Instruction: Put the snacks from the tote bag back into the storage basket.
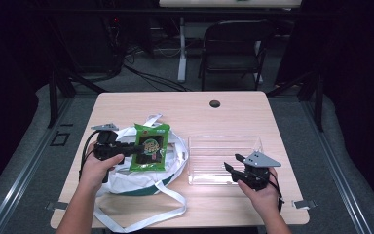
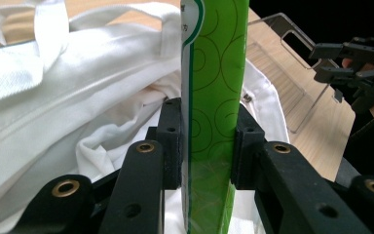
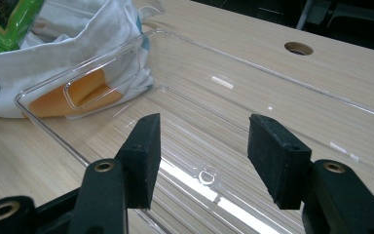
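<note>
A green snack packet [image 1: 150, 146] is held above a white cloth tote bag [image 1: 126, 171] at the table's left. My left gripper [image 1: 137, 148] is shut on the packet [image 2: 214, 97], its pads [image 2: 171, 141] pressing both faces, with the bag [image 2: 68, 92] behind. A clear plastic bin [image 1: 224, 157] stands right of the bag. My right gripper [image 1: 231, 170] hovers open at the bin's near right corner. In the right gripper view its jaws stand apart over the bin [image 3: 253, 107], nothing between them; the bag [image 3: 63, 58] and packet [image 3: 9, 24] lie at upper left.
The wooden table [image 1: 185, 105] has a round cable hole [image 1: 215, 104] near its far edge. The bag's long white straps [image 1: 141, 214] trail toward the near edge. A black folding chair [image 1: 233, 46] stands beyond the table. Something orange [image 3: 63, 100] shows through the bin wall.
</note>
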`<state>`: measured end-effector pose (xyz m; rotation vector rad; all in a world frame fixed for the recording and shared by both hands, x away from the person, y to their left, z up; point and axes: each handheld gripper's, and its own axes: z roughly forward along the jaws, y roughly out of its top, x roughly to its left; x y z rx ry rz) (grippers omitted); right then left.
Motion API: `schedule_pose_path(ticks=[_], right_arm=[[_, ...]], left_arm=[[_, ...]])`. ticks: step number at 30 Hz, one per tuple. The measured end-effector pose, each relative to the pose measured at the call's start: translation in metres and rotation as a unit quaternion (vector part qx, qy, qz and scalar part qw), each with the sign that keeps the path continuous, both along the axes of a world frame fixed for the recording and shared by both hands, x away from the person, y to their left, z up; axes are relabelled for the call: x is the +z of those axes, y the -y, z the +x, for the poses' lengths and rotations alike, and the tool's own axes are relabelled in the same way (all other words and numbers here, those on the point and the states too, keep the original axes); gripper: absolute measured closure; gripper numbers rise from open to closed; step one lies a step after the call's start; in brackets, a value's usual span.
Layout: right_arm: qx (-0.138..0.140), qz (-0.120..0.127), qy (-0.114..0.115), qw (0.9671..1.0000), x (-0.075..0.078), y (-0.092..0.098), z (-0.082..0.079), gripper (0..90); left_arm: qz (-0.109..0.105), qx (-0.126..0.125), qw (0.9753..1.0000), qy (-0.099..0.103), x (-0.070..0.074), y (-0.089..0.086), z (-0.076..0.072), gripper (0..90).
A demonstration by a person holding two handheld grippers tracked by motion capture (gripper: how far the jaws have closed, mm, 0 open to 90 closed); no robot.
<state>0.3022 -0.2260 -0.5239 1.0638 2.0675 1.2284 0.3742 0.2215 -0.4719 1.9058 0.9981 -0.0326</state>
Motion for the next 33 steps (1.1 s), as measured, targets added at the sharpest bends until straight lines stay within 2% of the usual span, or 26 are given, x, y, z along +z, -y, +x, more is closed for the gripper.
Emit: schedule_pose_path(ticks=[11,21,33], right_arm=[[0.0,0.001,0.001,1.0,0.0,0.0,0.0,46.4],[0.002,-0.001,0.0,1.0,0.0,0.0,0.0,46.4],[0.006,-0.003,-0.002,1.0,0.001,0.0,-0.001,46.4]], left_arm=[[-0.013,0.002,0.9996,0.026,0.01,0.002,-0.005,71.9],[-0.021,-0.002,0.9991,0.038,0.014,0.005,-0.008,72.0],[-0.027,-0.022,0.9978,0.056,0.017,0.02,-0.013,72.0]])
